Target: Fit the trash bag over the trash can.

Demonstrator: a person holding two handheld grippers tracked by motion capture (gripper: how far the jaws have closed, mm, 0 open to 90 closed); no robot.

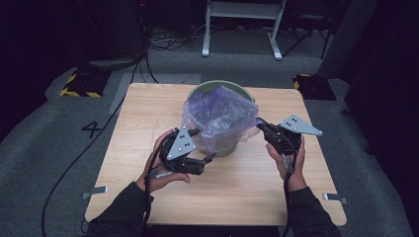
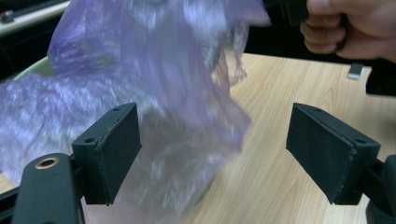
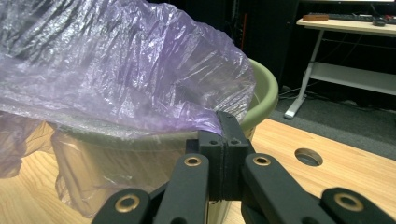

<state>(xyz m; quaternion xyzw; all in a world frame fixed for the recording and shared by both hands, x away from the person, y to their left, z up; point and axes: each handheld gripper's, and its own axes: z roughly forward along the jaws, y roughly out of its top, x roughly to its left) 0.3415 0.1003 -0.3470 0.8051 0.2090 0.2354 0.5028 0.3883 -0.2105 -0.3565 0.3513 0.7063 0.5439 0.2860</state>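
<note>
Right, purple bag (image 1: 220,116) sits ballooned over the green bin (image 1: 232,89), mid-table, far from fitted. Right gripper (image 1: 260,127) has its jaws pressed tight together on a pinch of bag edge; in the right gripper view that film runs straight into the black pads (image 3: 224,135), just at the bin's rim (image 3: 266,84). Left gripper (image 1: 200,145) is another story: jaws wide apart, nothing between them but air, w/ the bag's loose skirt (image 2: 187,116) hanging just beyond the pads (image 2: 116,149). So one corner held, one side free.

Risks from here, as I read it:
- Film's thin & crinkly. If the right hand (image 1: 289,163) pulls hard while the rest of the bag is snagged on the rim, it could stretch or tear at the pinch.
- Bin looks light and sits free on the wooden table (image 1: 247,187). A sideways tug via the bag could tip or drag it, esp. w/ no second grip steadying it.
- Left jaws closing too early may grab a bunched wad rather than a single edge, and then the mouth won't spread over the rim.
- Bag's puffed w/ air, so pushing down could make it pop back off the near side.
</note>
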